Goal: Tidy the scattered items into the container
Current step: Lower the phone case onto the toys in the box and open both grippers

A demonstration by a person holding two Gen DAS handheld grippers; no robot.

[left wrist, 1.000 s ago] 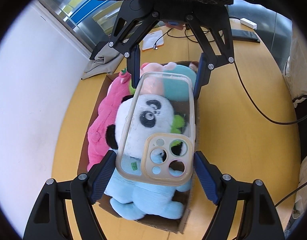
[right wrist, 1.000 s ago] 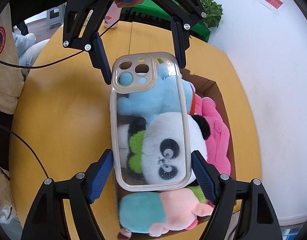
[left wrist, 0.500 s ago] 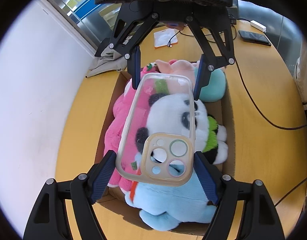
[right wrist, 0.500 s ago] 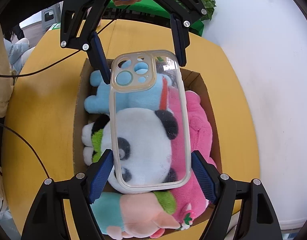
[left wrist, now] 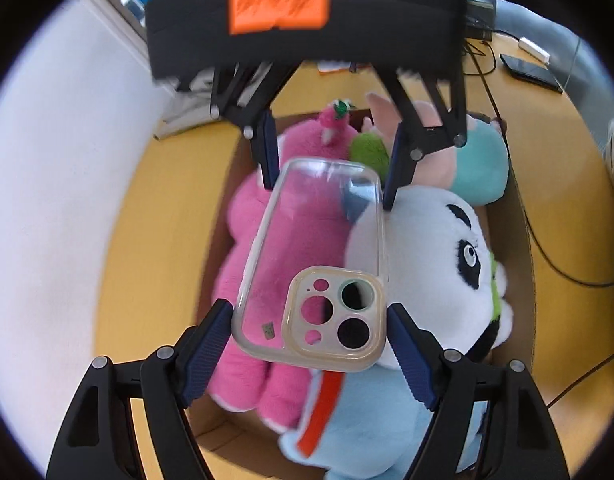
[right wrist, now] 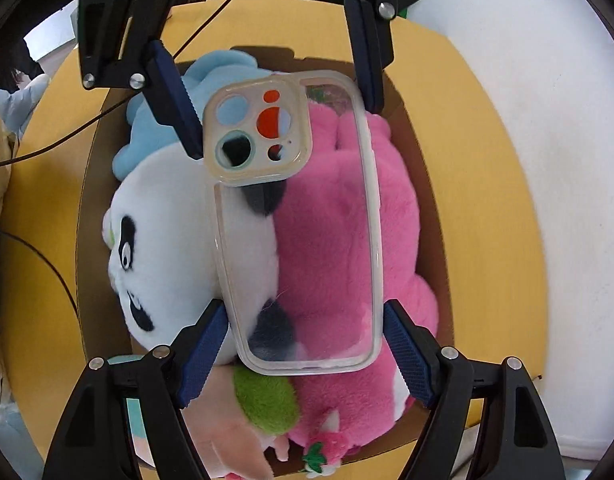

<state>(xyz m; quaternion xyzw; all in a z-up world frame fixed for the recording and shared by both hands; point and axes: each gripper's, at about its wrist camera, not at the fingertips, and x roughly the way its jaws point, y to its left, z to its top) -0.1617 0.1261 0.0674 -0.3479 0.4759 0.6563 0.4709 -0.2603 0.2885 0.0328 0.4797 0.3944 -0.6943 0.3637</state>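
Note:
A clear phone case (left wrist: 313,264) (right wrist: 295,224) is held between both grippers, over a cardboard box (left wrist: 515,240) (right wrist: 87,216). My left gripper (left wrist: 309,334) is shut on its camera end. My right gripper (right wrist: 305,334) is shut on its plain end and shows at the top of the left wrist view (left wrist: 327,156); my left gripper shows at the top of the right wrist view (right wrist: 275,112). In the box lie a pink plush (left wrist: 283,240) (right wrist: 327,216), a panda plush (left wrist: 431,264) (right wrist: 171,248), a light blue plush (left wrist: 371,432) (right wrist: 159,128) and a pink-and-teal plush (left wrist: 479,168).
The box stands on a yellow round table (left wrist: 159,216) (right wrist: 479,184) beside a white wall (left wrist: 59,200). Black cables (left wrist: 547,248) cross the table to the right of the box. A dark phone (left wrist: 531,72) and a grey cloth (left wrist: 175,124) lie at the far side.
Both grippers, with the case between them, have dropped closer to the box and shifted from over the panda toward the pink plush. The grip on the case has not changed.

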